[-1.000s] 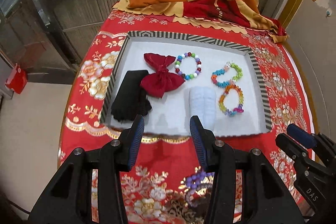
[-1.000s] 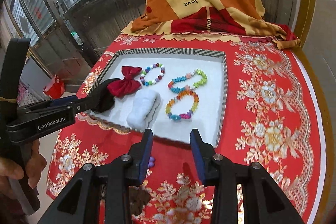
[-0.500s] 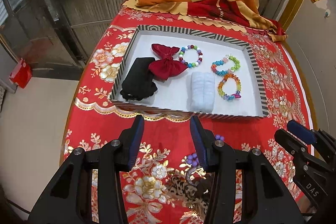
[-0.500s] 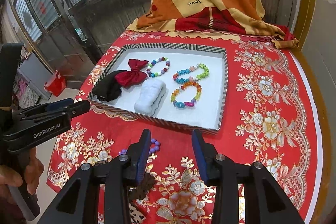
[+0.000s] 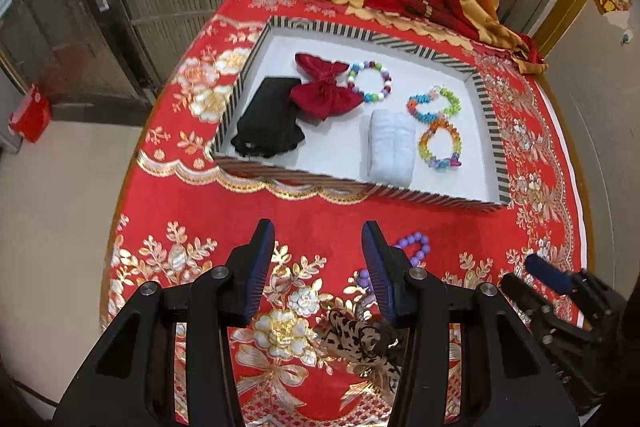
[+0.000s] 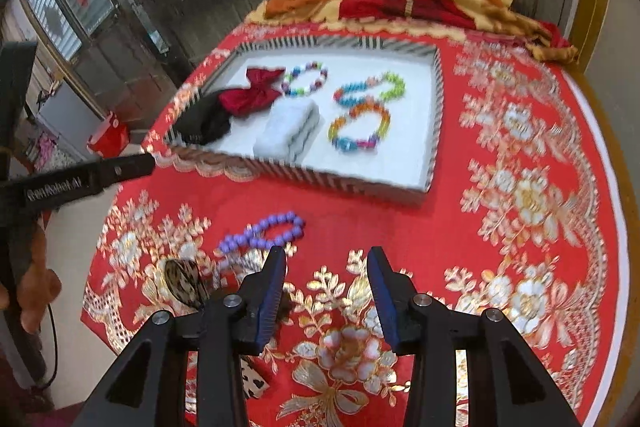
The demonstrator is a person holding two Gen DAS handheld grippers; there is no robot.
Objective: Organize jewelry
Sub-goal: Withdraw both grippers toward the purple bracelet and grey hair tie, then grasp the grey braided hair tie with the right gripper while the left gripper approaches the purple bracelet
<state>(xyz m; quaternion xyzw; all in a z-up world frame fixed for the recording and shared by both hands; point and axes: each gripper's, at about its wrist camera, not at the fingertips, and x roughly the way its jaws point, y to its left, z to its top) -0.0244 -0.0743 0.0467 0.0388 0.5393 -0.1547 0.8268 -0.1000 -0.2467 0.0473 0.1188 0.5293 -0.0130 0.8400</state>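
A: Left wrist view. Left gripper (image 5: 318,257) jaws wide apart, nothing between them, only red cloth of the surface (image 5: 168,211). Purple bead bracelet (image 5: 414,247) just beyond the right-hand jaw tip, partly hidden by it. Leopard-print hair tie (image 5: 358,341) beside the inner face of the same jaw, lower down. Striped tray (image 5: 490,107) well ahead of the jaws, already loaded: black cloth, red bow (image 5: 324,91), white roll, three bead bracelets.

B: Right wrist view. Right gripper (image 6: 326,281) jaws parted, opening, empty. Purple bracelet (image 6: 264,231) just ahead of the left-hand jaw tip, off centre, on the cloth. Leopard tie (image 6: 182,281) further left of that jaw. Tray (image 6: 434,115) beyond the bracelet. Left gripper's body (image 6: 80,179) poking in from the left edge. Frame blurred, fine detail unreliable.

A: Risks?

B: Bracelet not centred between either pair of jaws. Closing from here likely to clip one side of the loop, roll beads out or drag the cloth. Both grippers near the same bracelet, so a clash likely if both go for it.

A: Also a chance of snagging the leopard tie along with the beads, given how close they lie.
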